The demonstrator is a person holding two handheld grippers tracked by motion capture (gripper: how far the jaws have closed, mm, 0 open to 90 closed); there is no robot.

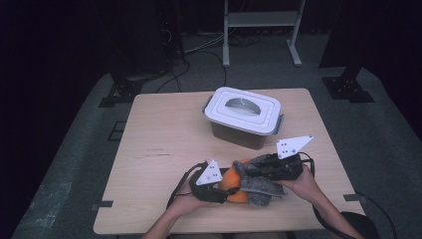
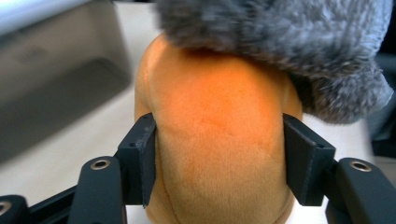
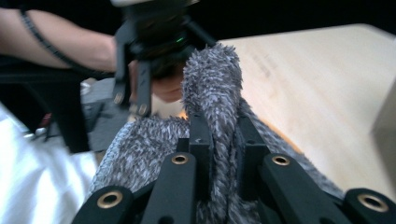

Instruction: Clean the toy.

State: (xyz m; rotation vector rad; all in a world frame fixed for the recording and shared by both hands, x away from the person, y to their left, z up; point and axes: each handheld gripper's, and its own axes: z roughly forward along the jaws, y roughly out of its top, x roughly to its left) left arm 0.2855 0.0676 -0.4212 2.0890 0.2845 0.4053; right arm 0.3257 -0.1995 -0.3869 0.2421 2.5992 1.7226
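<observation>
Now: left gripper [image 2: 219, 154] clamps orange plush toy [image 2: 215, 140] | right gripper [image 3: 219, 154] pinches grey fuzzy cloth [image 3: 212, 88] draped over it (toy lies between the hands).

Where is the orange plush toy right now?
High view: the orange plush toy lies at the table's near edge, clamped by the left gripper, partly under grey fuzzy fabric.

I can read no text, label, brand, number or sign anywhere from here; no surface in these views carries legible writing.
</observation>
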